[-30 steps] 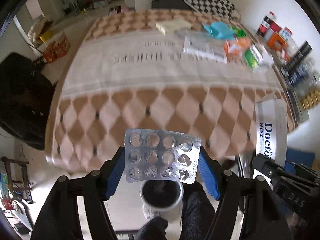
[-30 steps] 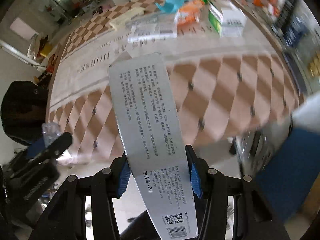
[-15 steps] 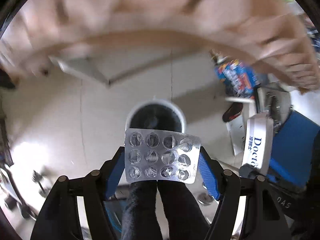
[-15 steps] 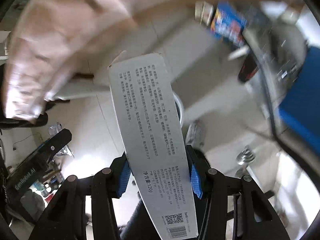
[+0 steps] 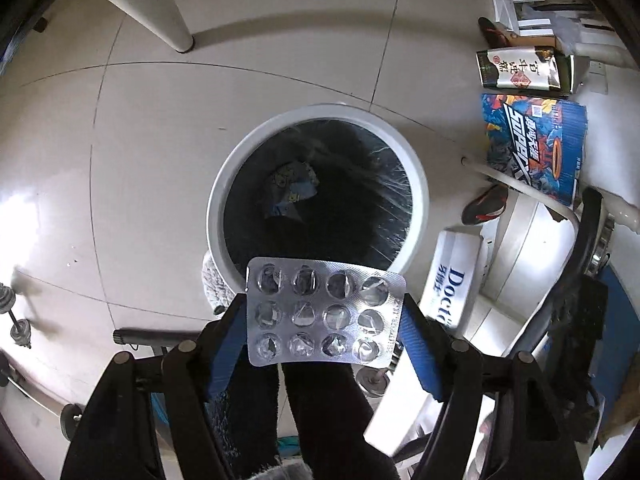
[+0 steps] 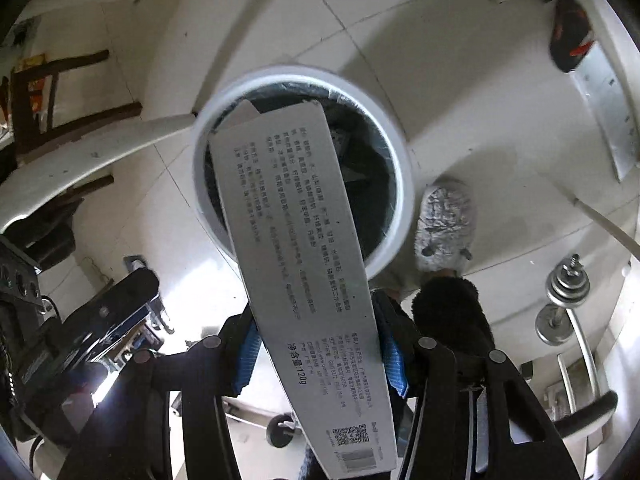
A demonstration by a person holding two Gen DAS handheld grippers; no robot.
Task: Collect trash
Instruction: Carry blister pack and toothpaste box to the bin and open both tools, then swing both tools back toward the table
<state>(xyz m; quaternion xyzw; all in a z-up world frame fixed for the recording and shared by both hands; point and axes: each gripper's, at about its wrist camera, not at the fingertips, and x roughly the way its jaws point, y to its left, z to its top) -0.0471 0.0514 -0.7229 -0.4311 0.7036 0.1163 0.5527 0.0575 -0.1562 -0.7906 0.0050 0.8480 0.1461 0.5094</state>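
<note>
My left gripper (image 5: pixel 324 320) is shut on an empty silver blister pack (image 5: pixel 322 316) and holds it just above the near rim of a round white trash bin (image 5: pixel 240 168) with a black liner. A crumpled blue wrapper (image 5: pixel 290 194) lies inside the bin. My right gripper (image 6: pixel 316 344) is shut on a long grey toothpaste box (image 6: pixel 296 240), whose far end reaches over the bin (image 6: pixel 402 160). The same box (image 5: pixel 452 288) also shows in the left wrist view, right of the bin.
The bin stands on a white tiled floor (image 5: pixel 140 140). A table leg (image 5: pixel 160 12) stands behind it. Colourful boxes (image 5: pixel 536 144) and shoes (image 5: pixel 484 204) lie at the right. A grey slipper (image 6: pixel 444 224) is beside the bin. Dumbbells (image 6: pixel 560 300) lie on the floor.
Both grippers swung down from the tabletop to the floor. The bin has grown larger and now sits directly under the blister pack and the box. Both grips are unchanged.
</note>
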